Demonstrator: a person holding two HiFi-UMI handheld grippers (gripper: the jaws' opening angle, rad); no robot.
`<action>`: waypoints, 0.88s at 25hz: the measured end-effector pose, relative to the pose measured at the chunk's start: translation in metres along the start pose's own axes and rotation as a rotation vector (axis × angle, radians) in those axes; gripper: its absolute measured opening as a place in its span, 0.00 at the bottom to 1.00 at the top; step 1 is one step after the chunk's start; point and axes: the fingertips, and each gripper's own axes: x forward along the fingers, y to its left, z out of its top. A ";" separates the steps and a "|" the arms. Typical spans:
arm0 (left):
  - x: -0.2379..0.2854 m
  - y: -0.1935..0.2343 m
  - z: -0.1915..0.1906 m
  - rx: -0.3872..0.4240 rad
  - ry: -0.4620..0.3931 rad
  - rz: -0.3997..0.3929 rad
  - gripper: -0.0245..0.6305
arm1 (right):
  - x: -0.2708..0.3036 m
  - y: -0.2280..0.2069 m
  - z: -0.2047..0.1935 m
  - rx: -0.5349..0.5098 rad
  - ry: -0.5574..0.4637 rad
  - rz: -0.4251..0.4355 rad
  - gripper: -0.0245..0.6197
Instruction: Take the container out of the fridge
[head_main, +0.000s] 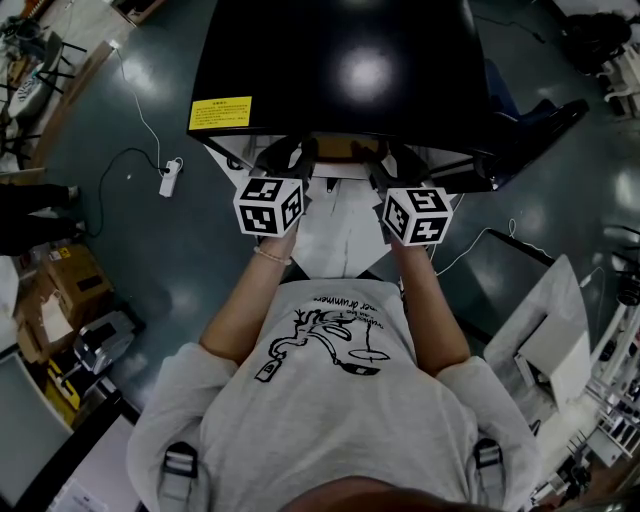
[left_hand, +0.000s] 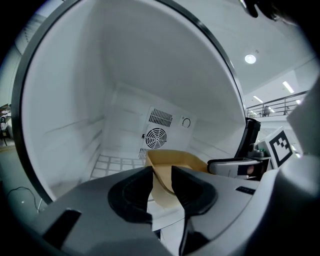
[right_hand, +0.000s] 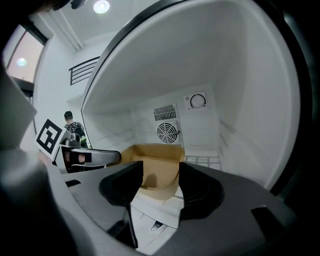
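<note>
Nearest, the left gripper (left_hand: 161, 176) has its jaws narrow, pinching one wall of the tan paper container (left_hand: 176, 159). The right gripper (right_hand: 161, 176) has its jaws wide, closed across the container's other corner. The container reaches just ahead of both pairs of jaws, inside the white mini fridge (left_hand: 70, 110), with a fan grille (left_hand: 155, 137) beyond. It is probably best to draw both grippers back together and level, so the thin walls neither buckle nor slip.
</note>
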 end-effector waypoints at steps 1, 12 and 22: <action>-0.002 -0.001 0.001 0.000 -0.003 -0.001 0.23 | -0.002 0.001 0.000 0.000 -0.002 0.000 0.41; -0.022 -0.012 0.007 0.015 -0.027 -0.009 0.23 | -0.025 0.015 0.006 -0.004 -0.032 0.004 0.40; -0.037 -0.020 0.009 0.024 -0.041 -0.013 0.23 | -0.041 0.024 0.007 -0.012 -0.047 0.004 0.39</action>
